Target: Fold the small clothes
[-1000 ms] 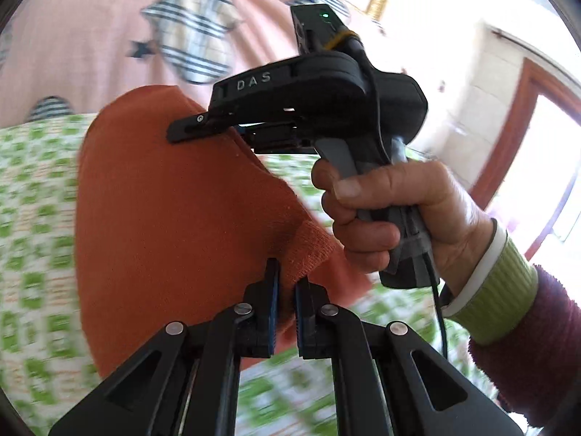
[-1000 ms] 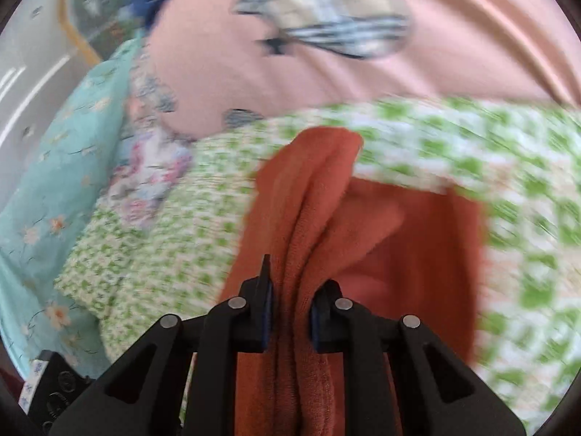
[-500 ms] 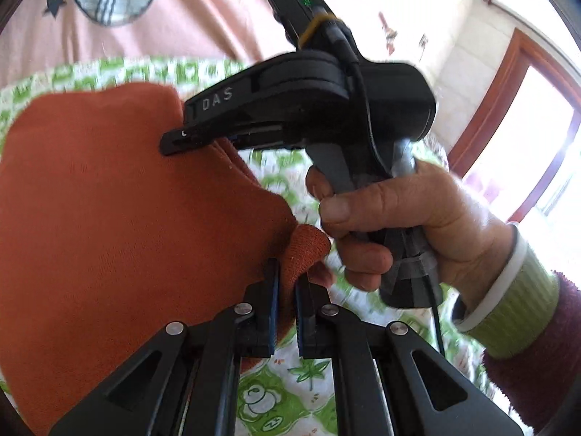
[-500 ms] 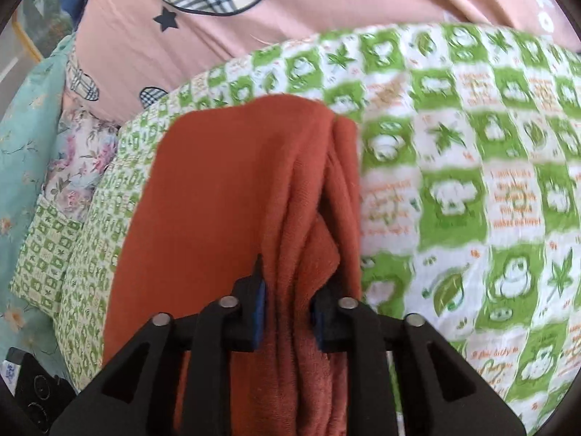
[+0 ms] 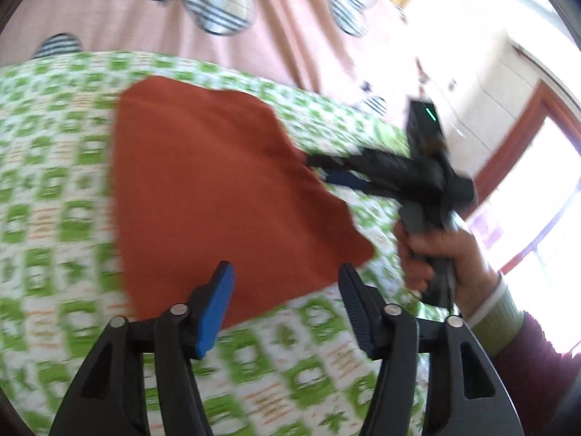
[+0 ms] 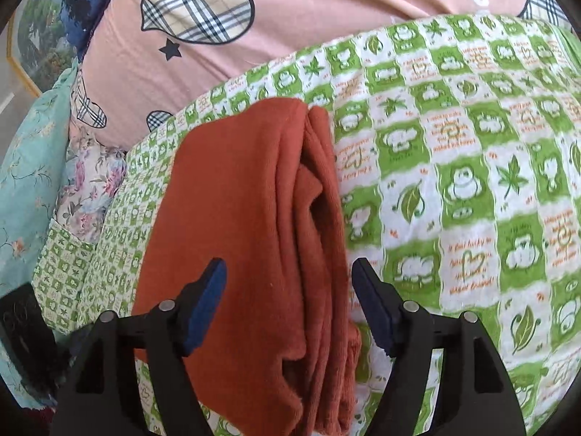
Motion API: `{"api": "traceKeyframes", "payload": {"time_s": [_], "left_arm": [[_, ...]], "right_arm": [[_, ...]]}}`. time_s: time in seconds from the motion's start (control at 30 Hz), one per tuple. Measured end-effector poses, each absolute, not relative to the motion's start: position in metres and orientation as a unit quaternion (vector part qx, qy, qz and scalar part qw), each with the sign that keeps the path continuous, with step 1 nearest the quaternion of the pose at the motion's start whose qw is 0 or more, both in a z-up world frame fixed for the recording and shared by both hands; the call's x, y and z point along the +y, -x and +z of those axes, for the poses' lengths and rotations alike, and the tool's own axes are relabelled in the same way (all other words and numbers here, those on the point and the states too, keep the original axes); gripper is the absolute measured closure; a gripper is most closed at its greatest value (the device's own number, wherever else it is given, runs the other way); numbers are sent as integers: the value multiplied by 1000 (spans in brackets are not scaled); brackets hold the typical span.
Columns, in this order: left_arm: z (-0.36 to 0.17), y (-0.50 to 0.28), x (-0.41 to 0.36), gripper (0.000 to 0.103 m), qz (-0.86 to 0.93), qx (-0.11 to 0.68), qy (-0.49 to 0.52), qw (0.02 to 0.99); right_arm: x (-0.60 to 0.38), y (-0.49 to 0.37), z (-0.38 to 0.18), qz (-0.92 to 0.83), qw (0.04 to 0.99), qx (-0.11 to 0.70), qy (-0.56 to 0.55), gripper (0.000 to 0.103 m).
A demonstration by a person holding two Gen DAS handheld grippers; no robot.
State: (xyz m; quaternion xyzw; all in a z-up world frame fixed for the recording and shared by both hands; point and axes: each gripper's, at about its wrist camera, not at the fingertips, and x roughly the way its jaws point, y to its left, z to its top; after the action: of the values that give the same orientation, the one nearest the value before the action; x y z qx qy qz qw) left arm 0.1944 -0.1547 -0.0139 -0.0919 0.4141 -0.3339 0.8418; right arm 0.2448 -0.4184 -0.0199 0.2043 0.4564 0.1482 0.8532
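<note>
A rust-orange garment (image 5: 218, 196) lies folded flat on a green-and-white frog-print blanket (image 5: 54, 189). My left gripper (image 5: 285, 303) hovers at its near edge, jaws opening, the pads off the cloth. In the right wrist view the same orange garment (image 6: 236, 225) shows stacked folded layers along its right side. My right gripper (image 6: 288, 303) stands over its near end with jaws opening, and cloth lies below the gap untouched by the pads. The right gripper (image 5: 319, 170) also shows in the left wrist view, held by a hand (image 5: 439, 254) at the garment's right edge.
A pink quilt with plaid hearts (image 6: 290, 18) lies behind the frog-print blanket (image 6: 472, 181). Teal floral bedding (image 6: 21, 181) is at the left. A window and wooden frame (image 5: 515, 167) are at the right in the left wrist view.
Both grippers held folds of the orange garment earlier and have let go. The garment now lies flat and folded, and both grippers have drawn back from it.
</note>
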Motion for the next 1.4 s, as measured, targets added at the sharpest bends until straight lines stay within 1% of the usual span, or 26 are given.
{"api": "traceKeyframes", "payload": {"time_s": [0.1, 0.3, 0.4, 0.47, 0.5, 0.53, 0.57, 0.6, 0.63, 0.67, 0.7, 0.8, 0.87, 1.07, 1.17, 1.2, 1.23, 1.3, 1.33, 1.4], "left_arm": [[-16, -208, -128, 31, -298, 415, 98, 854], [-49, -267, -96, 29, -276, 459, 172, 827], [-69, -286, -94, 29, -274, 480, 185, 813], [-81, -293, -101, 29, -276, 493, 185, 804], [-86, -299, -105, 30, -280, 496, 187, 801], [-88, -297, -108, 31, -283, 493, 187, 801], [-88, -298, -111, 42, -287, 488, 187, 803], [-90, -301, -115, 55, -292, 492, 187, 799], [-92, -302, -117, 59, -294, 497, 187, 795], [-93, -302, -118, 68, -296, 498, 189, 793], [-89, -299, -118, 74, -298, 490, 187, 797], [-71, -280, -114, 79, -302, 475, 171, 809], [-57, -266, -105, 80, -300, 462, 171, 817], [-17, -198, -42, 80, -283, 429, 151, 845], [-14, -163, -14, 80, -267, 426, 138, 853], [-19, -152, -4, 79, -262, 431, 133, 853], [-27, -146, 2, 79, -259, 439, 126, 851], [-51, -145, 10, 76, -242, 470, 117, 840], [-61, -146, 13, 73, -240, 483, 120, 833], [-70, -151, 22, 56, -241, 488, 142, 827]], "right_arm": [[-422, -246, -27, 143, 848, 463, -212, 31], [-425, -258, -39, 159, 838, 470, -229, 31], [-420, -268, -50, 168, 828, 486, -225, 31], [-418, -270, -54, 174, 829, 480, -227, 31], [-418, -270, -54, 173, 830, 479, -227, 40], [-414, -271, -55, 178, 828, 482, -225, 62], [-410, -272, -57, 187, 820, 491, -228, 68], [-406, -271, -58, 189, 816, 496, -228, 74], [-401, -268, -54, 186, 821, 494, -217, 77], [-397, -265, -50, 186, 824, 491, -212, 78], [-394, -260, -44, 188, 825, 486, -218, 78], [-385, -246, -31, 214, 823, 466, -243, 80], [-368, -229, -23, 238, 820, 456, -251, 80], [-309, -188, -17, 308, 800, 439, -269, 80], [-281, -180, -33, 314, 791, 461, -250, 80], [-274, -180, -41, 305, 791, 474, -240, 79], [-268, -179, -49, 289, 792, 488, -225, 75], [-267, -176, -57, 273, 793, 500, -215, 70], [-270, -174, -55, 269, 796, 497, -219, 69], [-274, -171, -49, 260, 802, 493, -215, 69]]}}
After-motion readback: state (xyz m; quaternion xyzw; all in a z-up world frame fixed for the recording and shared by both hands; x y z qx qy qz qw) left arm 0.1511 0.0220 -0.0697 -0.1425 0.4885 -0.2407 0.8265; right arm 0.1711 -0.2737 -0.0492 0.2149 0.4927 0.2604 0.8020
